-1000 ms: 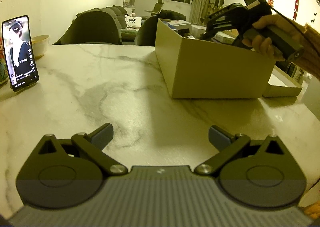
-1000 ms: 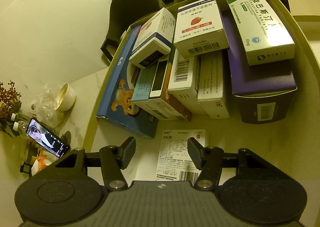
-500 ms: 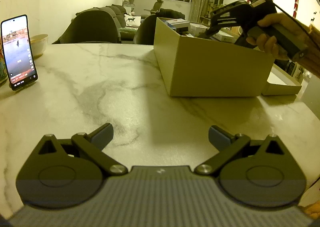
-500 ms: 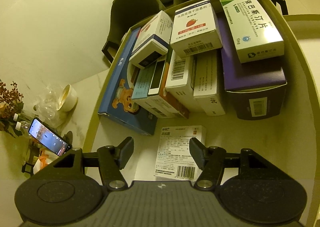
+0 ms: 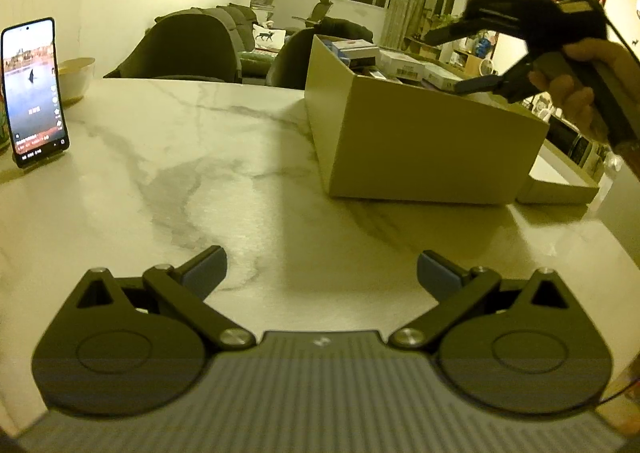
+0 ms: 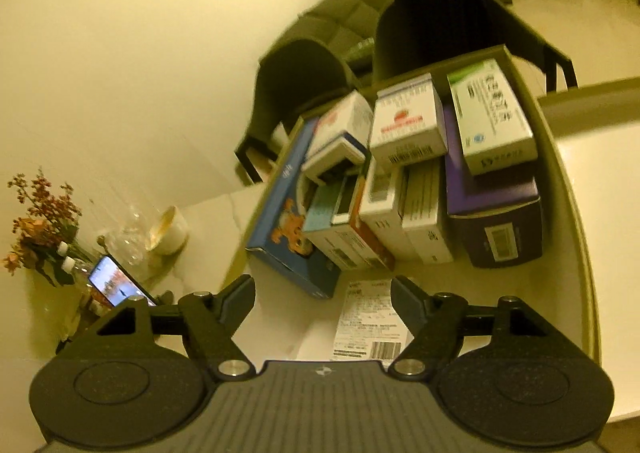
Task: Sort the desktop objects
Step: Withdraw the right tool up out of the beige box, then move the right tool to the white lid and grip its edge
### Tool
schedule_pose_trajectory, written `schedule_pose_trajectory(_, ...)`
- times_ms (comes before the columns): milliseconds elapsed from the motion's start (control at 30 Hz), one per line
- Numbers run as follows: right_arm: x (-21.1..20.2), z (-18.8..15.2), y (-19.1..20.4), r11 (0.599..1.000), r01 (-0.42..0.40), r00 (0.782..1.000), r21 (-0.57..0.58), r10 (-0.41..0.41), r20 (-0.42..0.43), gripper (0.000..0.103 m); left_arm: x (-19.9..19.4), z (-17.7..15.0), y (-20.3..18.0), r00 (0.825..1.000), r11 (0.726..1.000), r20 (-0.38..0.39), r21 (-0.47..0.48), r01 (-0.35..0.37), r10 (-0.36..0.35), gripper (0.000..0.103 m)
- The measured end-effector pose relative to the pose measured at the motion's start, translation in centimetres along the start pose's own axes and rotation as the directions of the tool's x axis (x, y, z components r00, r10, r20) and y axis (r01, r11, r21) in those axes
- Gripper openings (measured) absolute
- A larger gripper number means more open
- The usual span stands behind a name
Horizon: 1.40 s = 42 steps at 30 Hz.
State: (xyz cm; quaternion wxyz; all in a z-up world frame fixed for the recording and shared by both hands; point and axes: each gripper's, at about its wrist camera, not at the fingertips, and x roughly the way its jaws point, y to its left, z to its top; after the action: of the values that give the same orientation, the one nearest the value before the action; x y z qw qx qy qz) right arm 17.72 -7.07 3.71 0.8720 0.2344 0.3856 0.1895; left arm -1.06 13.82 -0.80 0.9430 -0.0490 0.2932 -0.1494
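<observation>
Right gripper [image 6: 323, 299] jaws are opening, empty, over the box [image 6: 576, 237]; left gripper [image 5: 321, 270] open. Lift clear toward 6 o'clock without snagging cartons.

Left wrist view: low over the marble worktop [image 5: 240, 157], facing level-ish toward the open cardboard box [image 5: 420, 149], seen side-on from near. Right wrist view: above that box [image 6: 576, 237], tilted down into it, close to the packets inside. Shared by both: the box, the phone [image 5: 34, 89] [image 6: 120, 285] well off from it, the bowl [image 5: 78, 77] [image 6: 170, 231] behind the phone, dark chairs [image 5: 192, 49] [image 6: 296, 81] beyond the box.
</observation>
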Motion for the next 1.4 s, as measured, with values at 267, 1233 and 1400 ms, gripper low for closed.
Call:
schedule_pose_trajectory(267, -4.5, -2.8, 0.9, 0.997, 0.046, 0.983, -0.069, -0.033, 0.183, 0.092, -0.9, -0.2, -0.9, 0.998, 0.996, 0.062, -0.082, 0.021, -0.016, 0.103)
schedule_pose_trajectory(1233, -15.1, -13.3, -8.9, 0.943, 0.320, 0.855, 0.088, -0.327, 0.402, 0.102, 1.4, -0.9, -8.0, 0.997, 0.991, 0.060, -0.122, 0.054, -0.046, 0.103)
schedule_pose_trajectory(1400, -16.2, -13.6, -12.0, 0.920, 0.355, 0.829, 0.166, -0.392, 0.399, 0.102, 2.0, -0.4, -9.1, 0.996, 0.994, 0.064, -0.091, 0.066, -0.060, 0.103)
